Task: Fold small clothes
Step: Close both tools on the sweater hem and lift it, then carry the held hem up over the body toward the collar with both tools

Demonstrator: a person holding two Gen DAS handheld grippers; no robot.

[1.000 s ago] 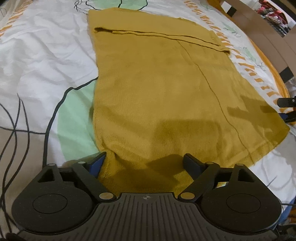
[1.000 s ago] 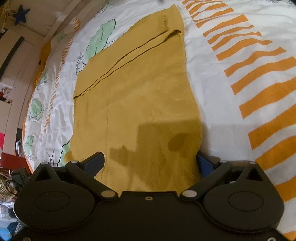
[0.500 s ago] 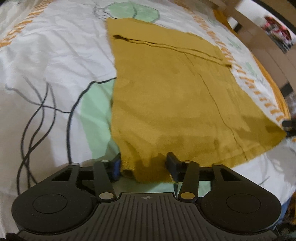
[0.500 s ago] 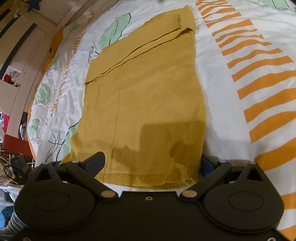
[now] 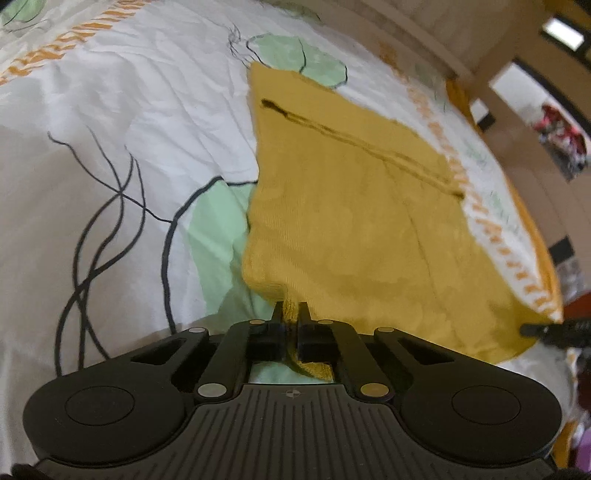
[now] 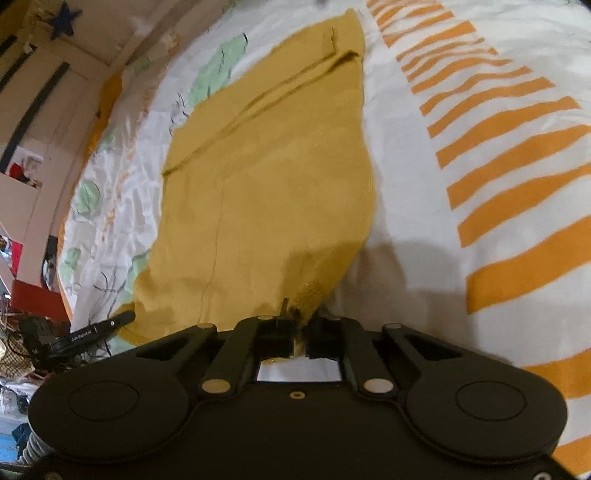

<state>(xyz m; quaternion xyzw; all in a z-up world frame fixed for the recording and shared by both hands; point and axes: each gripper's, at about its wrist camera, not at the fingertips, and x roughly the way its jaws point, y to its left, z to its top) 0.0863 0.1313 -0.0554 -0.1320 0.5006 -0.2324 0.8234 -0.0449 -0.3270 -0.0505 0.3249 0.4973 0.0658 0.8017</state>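
on the patterned bedsheet [image 5: 122, 110], both grippers' jaws clamped on the mustard garment's [image 5: 343, 206] near corners

— What colour is the flat knitted garment [image 5: 354, 221] ahead of the matte black left gripper [image 5: 290, 314]?

— Mustard yellow all over, plain, with darker seam lines across its far part and a darker shade in the shadow near the fingers.

— And the printed cotton bedsheet [image 5: 110, 122] beneath it?

— White, with pale green leaf patches outlined in thin black curving lines to the left of the left gripper. To the right of the matte black right gripper [image 6: 297, 318] it carries rows of orange stripes [image 6: 517, 147] on white.

— Anything else coloured?

— A dark blue star [image 6: 64, 22] sits on the beige wall far up-left of the right gripper.
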